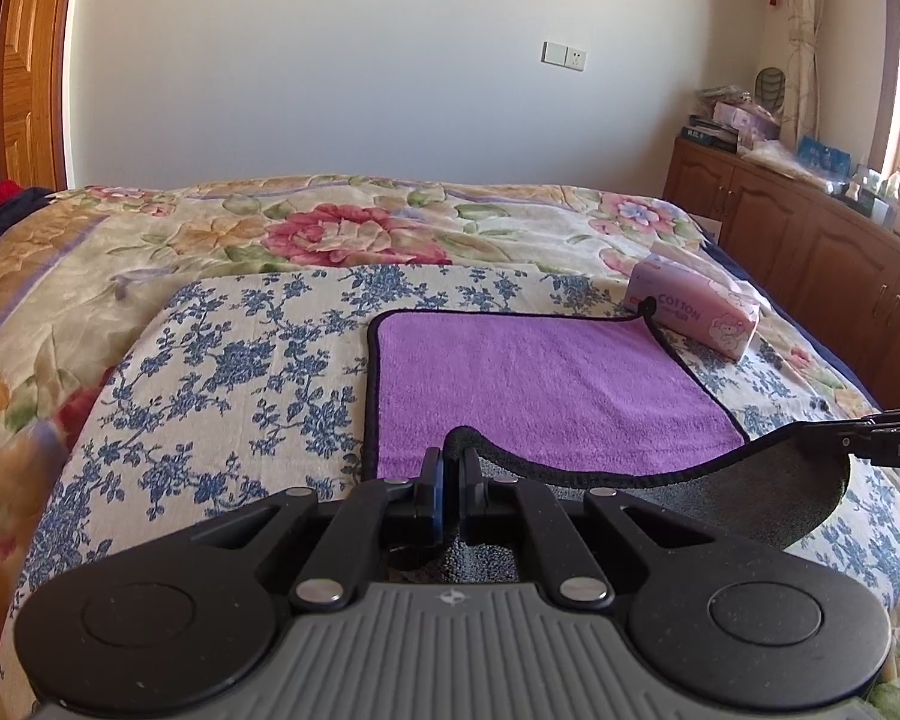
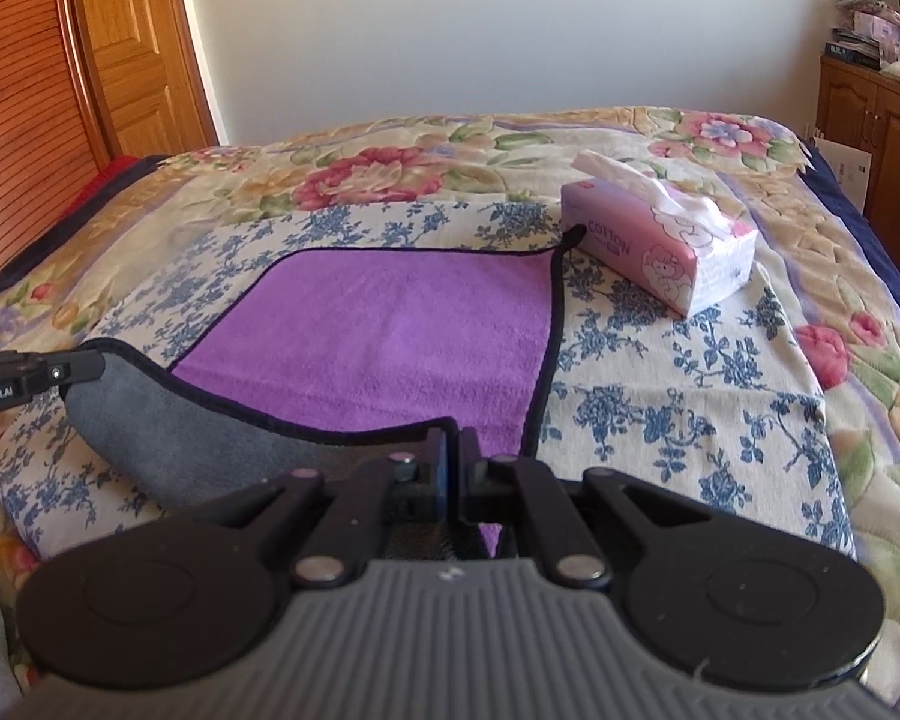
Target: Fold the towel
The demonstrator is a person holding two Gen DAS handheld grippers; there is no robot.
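Both near corners of the purple towel (image 1: 546, 378) on the bed (image 1: 222, 360) are lifted, each hand-held gripper (image 1: 450, 462) (image 2: 453, 444) clenched on its hem — uneven carrying forward could skew the fold, or nudge the tissue pack (image 2: 660, 246).

Bed (image 1: 150, 252): towel (image 1: 540, 372), tissue pack (image 1: 696, 315).

The towel (image 1: 546, 384) is soft cloth with a fuzzy, matt purple pile, a grey, flatter-napped underside at the lifted near edge, and a black stitched binding. Under it lies a blue-flowered cloth (image 1: 234, 372), matt and finely woven, over a quilted floral bedspread (image 1: 342, 222) with a puffy stitched surface. The tissue pack (image 2: 660, 246) at upper right is wrapped in glossy pink plastic film, thin crinkled paper poking out. The left hand-held gripper (image 1: 450, 468) is matt black plastic with shiny metal rivets and a ribbed grey housing. The cabinet (image 1: 810, 252) is varnished wood.
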